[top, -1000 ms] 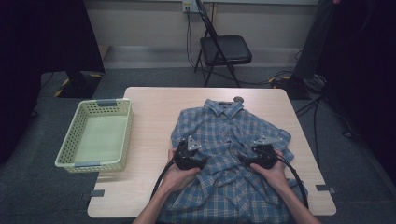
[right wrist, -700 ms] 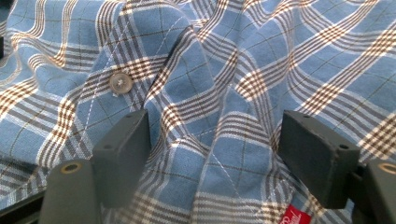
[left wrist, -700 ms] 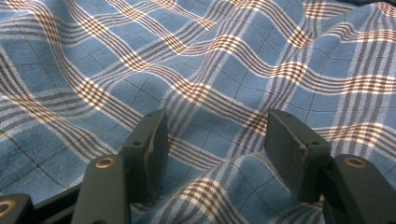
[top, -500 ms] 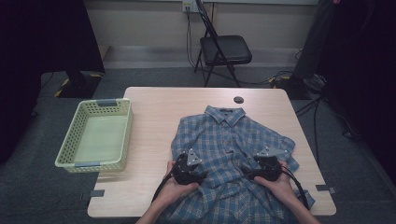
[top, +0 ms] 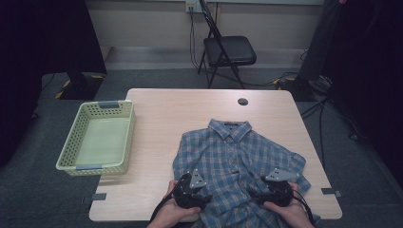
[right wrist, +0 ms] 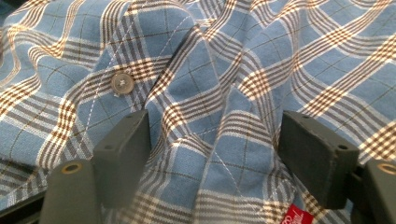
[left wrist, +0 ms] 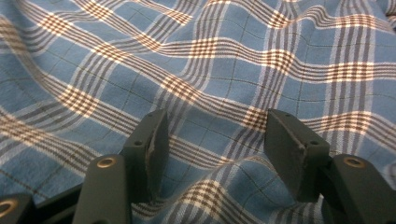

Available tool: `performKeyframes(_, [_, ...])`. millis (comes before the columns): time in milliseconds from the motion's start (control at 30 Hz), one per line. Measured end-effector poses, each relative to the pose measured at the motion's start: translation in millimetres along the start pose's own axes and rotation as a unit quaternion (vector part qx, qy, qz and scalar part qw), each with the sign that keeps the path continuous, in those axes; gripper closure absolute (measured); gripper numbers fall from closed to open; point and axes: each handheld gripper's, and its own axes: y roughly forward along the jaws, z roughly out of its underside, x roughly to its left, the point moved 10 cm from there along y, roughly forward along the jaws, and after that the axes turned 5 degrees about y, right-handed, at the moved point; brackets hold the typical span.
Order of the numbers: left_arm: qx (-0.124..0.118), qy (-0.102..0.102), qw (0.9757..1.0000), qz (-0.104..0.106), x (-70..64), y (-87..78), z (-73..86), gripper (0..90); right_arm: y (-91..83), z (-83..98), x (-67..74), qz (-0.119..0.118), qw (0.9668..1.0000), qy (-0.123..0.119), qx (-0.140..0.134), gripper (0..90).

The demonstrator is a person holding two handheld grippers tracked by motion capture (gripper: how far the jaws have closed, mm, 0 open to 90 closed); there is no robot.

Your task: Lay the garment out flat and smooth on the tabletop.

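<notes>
At the left of the table [top: 157, 114] sits a pale green slatted basket [top: 71, 142], partly over the table's left edge, with nothing visible inside it. To its right, on the near right part of the table, lies a blue plaid shirt [top: 233, 152], collar pointing away from the person, its lower part bunched toward the near edge. The left gripper [top: 192, 190] rests on the shirt's near left part; its jaws stand apart with a raised ridge of plaid cloth between them, the pads not pressing on it, after easing a little closer together. The right gripper [top: 275, 187] sits on the shirt's near right part, jaws spread, a fold of cloth beside a button [right wrist: 122, 84] rising between the pads without being pinched.
</notes>
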Motion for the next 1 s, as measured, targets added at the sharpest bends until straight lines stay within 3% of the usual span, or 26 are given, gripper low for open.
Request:
performKeyframes(33, [-0.006, -0.009, 0.9999, 0.001, -1.4, -0.9, 0.7, 39.5, -3.0, 3.0, 3.1, -0.007, 1.0000, -0.002, 0.003, 25.7])
performKeyframes(167, [-0.042, -0.007, 0.9990, -0.011, 4.8, -6.4, -11.6, 34.6, -18.1, 3.7, 5.0, -0.035, 0.9993, 0.011, 0.011, 33.3])
performKeyframes(300, [-0.061, -0.030, 0.9970, -0.037, 29.5, -8.1, -26.3, 31.7, -35.9, -16.6, -20.4, -0.021, 0.9986, 0.040, -0.028, 35.8])
performKeyframes(400, [-0.054, -0.041, 0.9960, -0.058, 52.7, -2.8, -29.1, 31.8, -46.5, -25.8, -58.5, 0.025, 0.9963, 0.065, -0.050, 35.9])
performKeyframes(467, [-0.048, -0.051, 0.9950, -0.072, 69.5, 2.4, -29.5, 33.3, -51.1, -25.7, -86.1, 0.048, 0.9932, 0.089, -0.058, 35.2])
performKeyframes(533, [-0.040, -0.064, 0.9935, -0.085, 83.7, 7.0, -27.6, 33.7, -54.5, -20.6, -113.9, 0.091, 0.9892, 0.099, -0.059, 34.7])
performKeyframes(567, [-0.030, -0.065, 0.9925, -0.098, 89.7, 8.7, -24.2, 34.0, -55.7, -17.2, -123.7, 0.097, 0.9868, 0.115, -0.062, 34.1])
performKeyframes(633, [-0.014, -0.059, 0.9927, -0.104, 94.0, 12.8, -15.9, 34.8, -57.4, -8.0, -139.1, 0.115, 0.9830, 0.133, -0.053, 33.3])
performKeyframes(700, [-0.015, -0.052, 0.9928, -0.106, 95.1, 12.8, -11.6, 35.0, -58.2, 0.3, -152.3, 0.148, 0.9797, 0.128, -0.043, 32.4])
performKeyframes(800, [-0.017, -0.055, 0.9924, -0.109, 96.0, 10.4, -9.0, 35.1, -55.5, 8.0, -160.0, 0.151, 0.9778, 0.142, -0.032, 31.9])
performKeyframes(933, [-0.023, -0.055, 0.9923, -0.109, 95.8, 9.9, -8.0, 34.9, -43.1, 13.8, -157.1, 0.158, 0.9798, 0.123, -0.006, 35.4])
performKeyframes(1000, [-0.022, -0.054, 0.9921, -0.111, 95.1, 9.6, -7.7, 34.8, -40.0, 9.7, -153.6, 0.158, 0.9812, 0.111, -0.012, 44.5])
